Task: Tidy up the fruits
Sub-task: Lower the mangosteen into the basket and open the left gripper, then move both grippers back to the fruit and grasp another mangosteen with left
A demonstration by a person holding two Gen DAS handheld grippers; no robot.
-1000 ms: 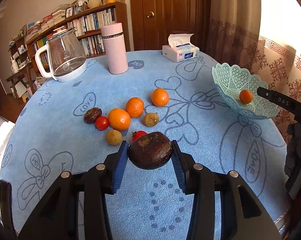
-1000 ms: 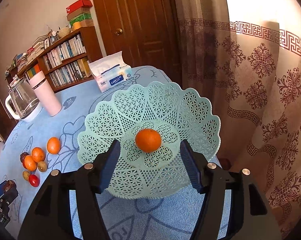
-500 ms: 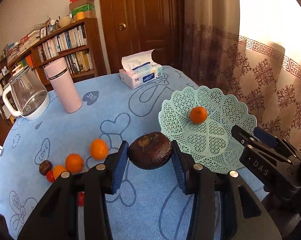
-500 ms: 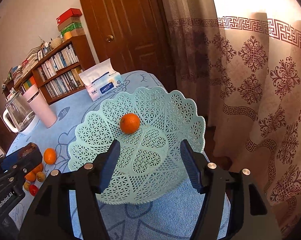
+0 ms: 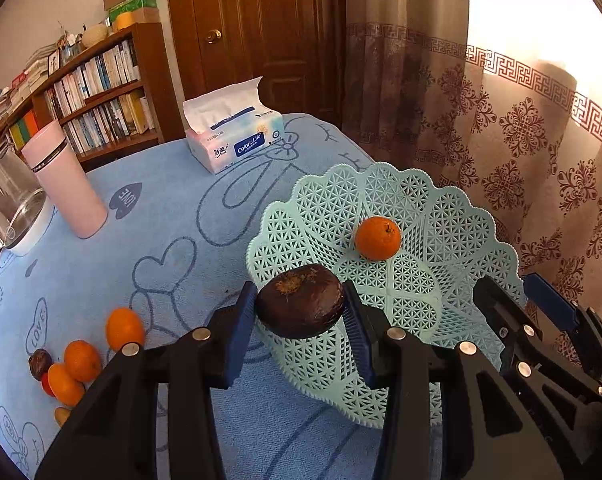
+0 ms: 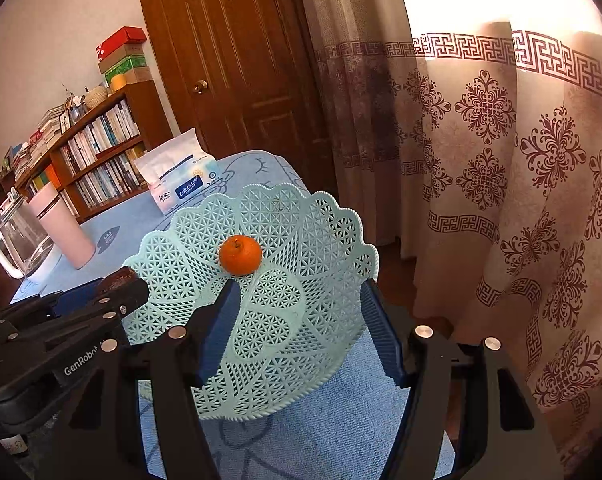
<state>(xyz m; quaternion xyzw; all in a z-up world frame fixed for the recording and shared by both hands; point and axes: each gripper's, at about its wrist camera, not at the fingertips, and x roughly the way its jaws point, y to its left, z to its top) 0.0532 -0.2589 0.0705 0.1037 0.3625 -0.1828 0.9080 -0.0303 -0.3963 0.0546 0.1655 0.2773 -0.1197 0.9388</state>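
Gripping one dark brown-purple fruit (image 5: 300, 300) between its blue pads, the left gripper (image 5: 300, 312) holds it over the near left rim of the mint lattice basket (image 5: 441, 216). Basket contents: one orange (image 5: 378, 238), lying beyond the jaws and slightly right of them.

Right gripper (image 6: 297, 320): jaws wide, nothing between the pads but the basket's near wall; the left pad (image 6: 221, 320) lies over the lattice, the right pad outside the rim. Whether either touches the basket, cannot tell.

Left of the left jaws, on the blue tablecloth (image 5: 173, 216): three oranges (image 5: 83, 360) clustered, one small dark fruit (image 5: 40, 363), a sliver of red fruit and part of a yellowish one at the edge. The right wrist view shows none of this cluster.

Farther out, in both views: one pink tumbler (image 5: 67, 184), one glass kettle (image 5: 9, 208), one tissue pack (image 5: 237, 136). Beyond the table: bookshelf, door, patterned curtain.
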